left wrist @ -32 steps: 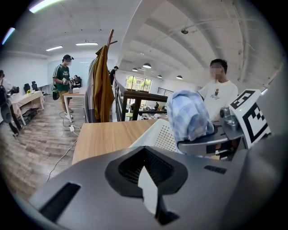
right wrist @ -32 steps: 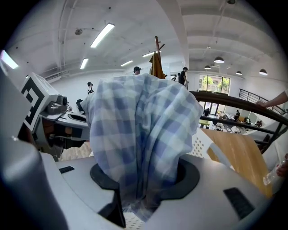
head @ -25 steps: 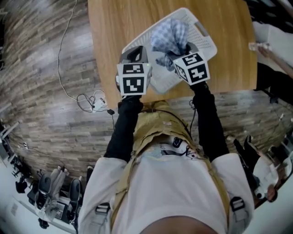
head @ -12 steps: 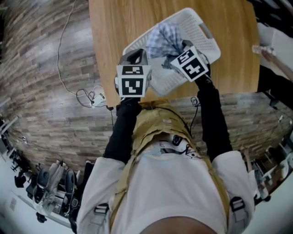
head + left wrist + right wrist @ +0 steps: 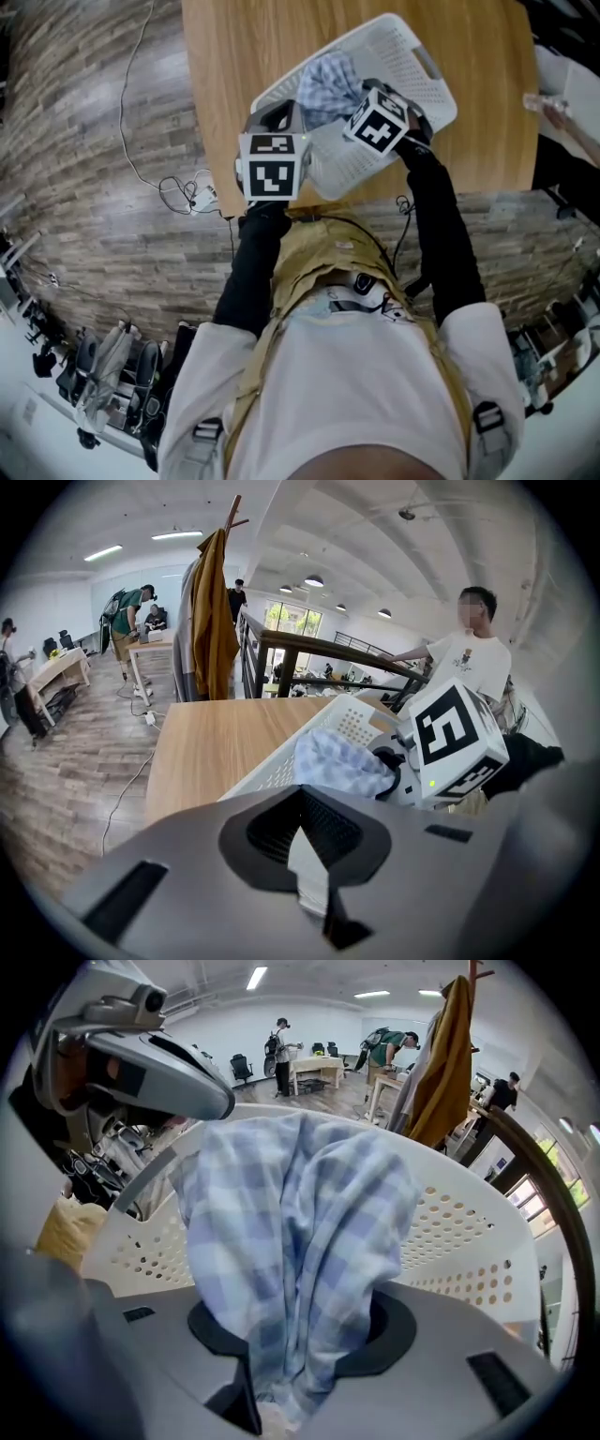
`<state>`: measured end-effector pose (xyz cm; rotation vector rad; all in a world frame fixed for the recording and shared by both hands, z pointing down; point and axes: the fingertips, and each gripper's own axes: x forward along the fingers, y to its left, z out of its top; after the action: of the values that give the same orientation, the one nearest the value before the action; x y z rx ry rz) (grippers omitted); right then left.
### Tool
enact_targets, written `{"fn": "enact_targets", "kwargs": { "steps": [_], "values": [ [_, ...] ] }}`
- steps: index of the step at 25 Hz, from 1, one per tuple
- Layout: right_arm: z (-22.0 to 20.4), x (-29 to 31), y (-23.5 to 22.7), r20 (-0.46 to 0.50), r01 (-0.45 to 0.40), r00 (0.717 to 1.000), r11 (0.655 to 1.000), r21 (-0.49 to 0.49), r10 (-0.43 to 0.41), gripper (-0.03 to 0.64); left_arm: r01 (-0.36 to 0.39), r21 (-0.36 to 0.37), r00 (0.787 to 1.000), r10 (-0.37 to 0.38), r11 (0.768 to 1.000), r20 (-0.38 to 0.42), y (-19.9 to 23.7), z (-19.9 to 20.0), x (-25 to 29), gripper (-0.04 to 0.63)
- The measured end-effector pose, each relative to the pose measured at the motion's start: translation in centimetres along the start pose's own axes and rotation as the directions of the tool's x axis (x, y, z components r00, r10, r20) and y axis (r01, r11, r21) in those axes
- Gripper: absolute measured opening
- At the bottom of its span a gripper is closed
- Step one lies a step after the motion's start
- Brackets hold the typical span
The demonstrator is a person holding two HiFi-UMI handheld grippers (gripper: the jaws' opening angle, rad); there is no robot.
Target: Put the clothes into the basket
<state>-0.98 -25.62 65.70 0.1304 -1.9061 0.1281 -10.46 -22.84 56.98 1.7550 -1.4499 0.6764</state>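
A white perforated basket (image 5: 417, 66) lies tilted on the wooden table (image 5: 234, 56). My left gripper (image 5: 277, 120) is at its near corner, jaws closed on a white strip of the rim (image 5: 306, 866). My right gripper (image 5: 359, 101) points steeply down inside the basket, shut on a blue-and-white checked cloth (image 5: 326, 80). In the right gripper view the cloth (image 5: 300, 1232) hangs from the right gripper (image 5: 281, 1401) against the basket wall (image 5: 459, 1232). The left gripper view shows the cloth (image 5: 342, 761) bunched beside the right gripper's marker cube (image 5: 455, 738).
The table's near edge runs just under both grippers. A cable (image 5: 183, 197) lies coiled on the plank floor at the left. A coat rack with a mustard coat (image 5: 214, 611) and a person in a white T-shirt (image 5: 469, 658) stand beyond the table.
My right gripper has sunk into the basket with the cloth and rolled its wrist. The cloth now sits lower and more bunched. The left gripper has hardly moved.
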Motion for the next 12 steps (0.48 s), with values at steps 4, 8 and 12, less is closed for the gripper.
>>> {"fn": "enact_targets", "kwargs": {
  "steps": [4, 8, 12],
  "values": [
    [-0.4, 0.8, 0.1, -0.05, -0.015, 0.999, 0.998, -0.058, 0.012, 0.206, 0.003, 0.002, 1.0, -0.003, 1.0, -0.01, -0.2, 0.1, 0.1, 0.0],
    [-1.1, 2.4, 0.6, -0.115, -0.046, 0.993, 0.99, -0.133, 0.031, 0.206, 0.001, 0.006, 1.0, -0.001, 1.0, -0.024, -0.2, -0.2, 0.4, 0.0],
    [-1.6, 4.1, 1.1, -0.154, -0.079, 0.987, 0.981, -0.177, 0.052, 0.206, -0.002, 0.008, 0.999, 0.003, 1.0, -0.034, 0.0, -0.2, 0.5, 0.0]
  ]
}}
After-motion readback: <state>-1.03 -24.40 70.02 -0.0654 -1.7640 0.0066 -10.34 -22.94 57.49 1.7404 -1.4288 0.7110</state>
